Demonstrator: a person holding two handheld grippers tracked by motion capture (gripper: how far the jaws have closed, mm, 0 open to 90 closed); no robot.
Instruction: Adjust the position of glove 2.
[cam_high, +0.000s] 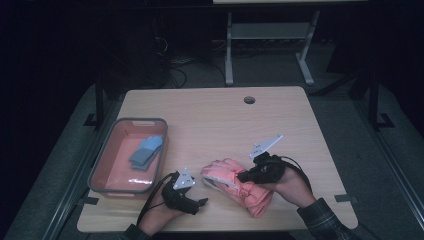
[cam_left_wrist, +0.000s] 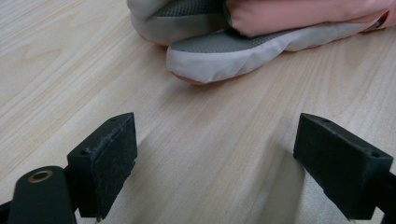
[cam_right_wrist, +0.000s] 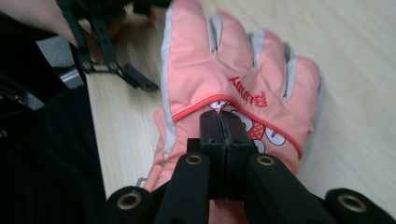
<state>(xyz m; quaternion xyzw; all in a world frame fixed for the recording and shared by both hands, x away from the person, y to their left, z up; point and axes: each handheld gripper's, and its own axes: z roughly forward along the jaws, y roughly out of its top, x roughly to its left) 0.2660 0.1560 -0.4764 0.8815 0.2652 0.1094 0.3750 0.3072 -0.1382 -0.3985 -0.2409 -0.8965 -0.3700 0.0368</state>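
Note:
A pink glove (cam_high: 252, 197) with grey-white fingertips lies near the table's front edge, its fingers pointing left. My right gripper (cam_high: 243, 176) rests on its back. In the right gripper view that gripper (cam_right_wrist: 224, 122) is shut, pinching the pink glove's (cam_right_wrist: 210, 60) fabric at the red seam beside the printed lettering. My left gripper (cam_high: 200, 202) sits low on the table just left of the glove's fingertips. In the left gripper view the gripper (cam_left_wrist: 219, 140) is open wide over bare wood, and the glove's fingertips (cam_left_wrist: 224, 65) lie a short way ahead, untouched.
A grey-rimmed pink bin (cam_high: 100, 170) stands at the table's left side with folded blue cloths (cam_high: 147, 152) inside. A cable hole (cam_high: 249, 99) is near the far edge of the wooden table (cam_high: 225, 120). A desk frame stands on the floor beyond.

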